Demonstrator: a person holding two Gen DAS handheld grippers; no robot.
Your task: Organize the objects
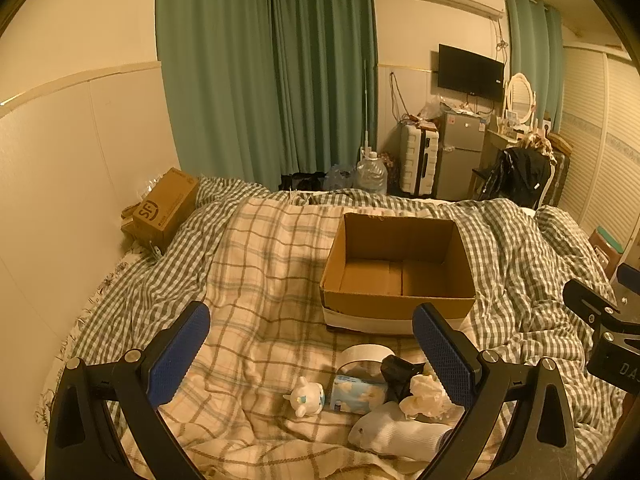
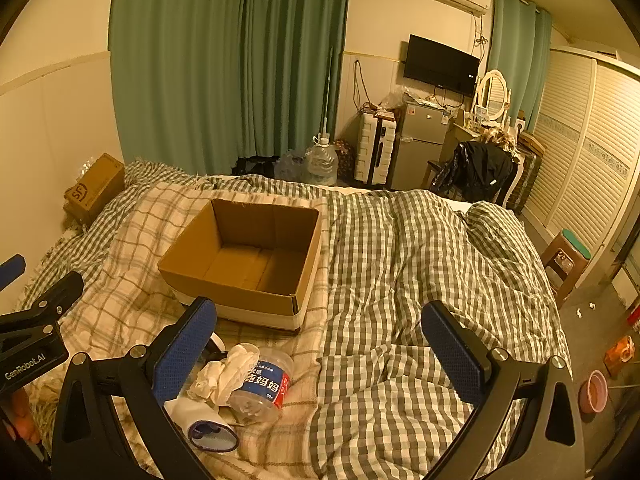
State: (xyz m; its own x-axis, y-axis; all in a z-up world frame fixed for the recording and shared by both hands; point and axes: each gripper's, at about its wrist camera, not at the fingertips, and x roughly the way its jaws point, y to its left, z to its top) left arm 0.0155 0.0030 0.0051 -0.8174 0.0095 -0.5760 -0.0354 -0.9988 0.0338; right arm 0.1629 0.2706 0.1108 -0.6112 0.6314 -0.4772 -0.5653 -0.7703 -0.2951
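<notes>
Cardboard box [image 1: 400, 268] sits open ahead of both wide-open, empty grippers, left gripper [image 1: 312, 356] and right gripper [image 2: 320, 354], with the plush toy [image 1: 306, 396], sock [image 1: 396, 436] and plastic jar [image 2: 262, 386] near their fingertips.

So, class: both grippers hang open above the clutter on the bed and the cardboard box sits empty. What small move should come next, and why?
Probably lower the left gripper onto the small white plush toy and close on it. Its jaws stand open with nothing between them, the toy lies apart from the pile at its left edge, and the cardboard box just beyond is empty.
</notes>
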